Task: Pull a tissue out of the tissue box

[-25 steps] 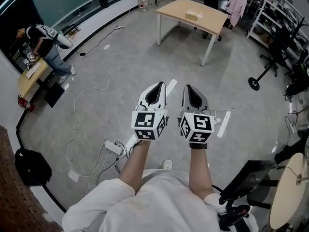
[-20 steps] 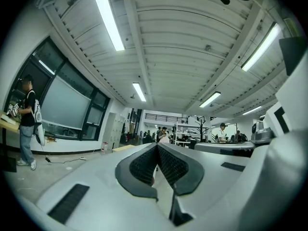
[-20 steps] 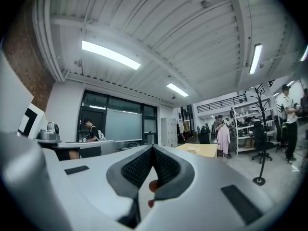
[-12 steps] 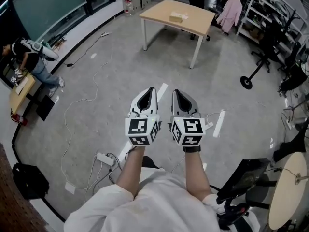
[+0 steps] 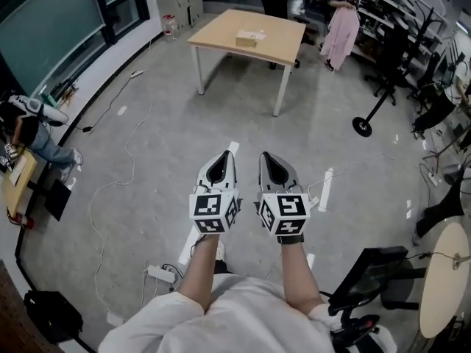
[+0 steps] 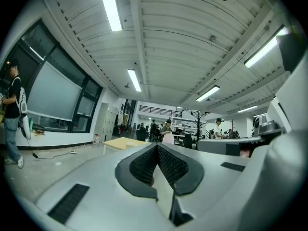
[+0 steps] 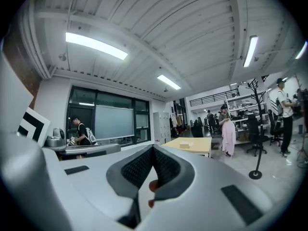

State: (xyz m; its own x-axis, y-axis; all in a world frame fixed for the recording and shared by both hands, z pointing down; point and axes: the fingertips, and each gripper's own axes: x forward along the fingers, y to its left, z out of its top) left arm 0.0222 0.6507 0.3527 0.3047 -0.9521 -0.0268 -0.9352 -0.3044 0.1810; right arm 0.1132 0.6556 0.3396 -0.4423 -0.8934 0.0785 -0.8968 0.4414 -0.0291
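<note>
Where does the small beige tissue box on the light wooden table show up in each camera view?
Head view: the small beige tissue box sits top centre, on the light wooden table with white legs.
Left gripper view: the table shows left of centre; the box cannot be made out there.
Right gripper view: the box is just right of centre, on the table.
Shared landmark: the pink garment right of the table, also in the left and right gripper views.

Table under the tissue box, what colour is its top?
The table top is light tan wood, clearest in the head view.

No legible txt, labels or nos. anywhere.
</note>
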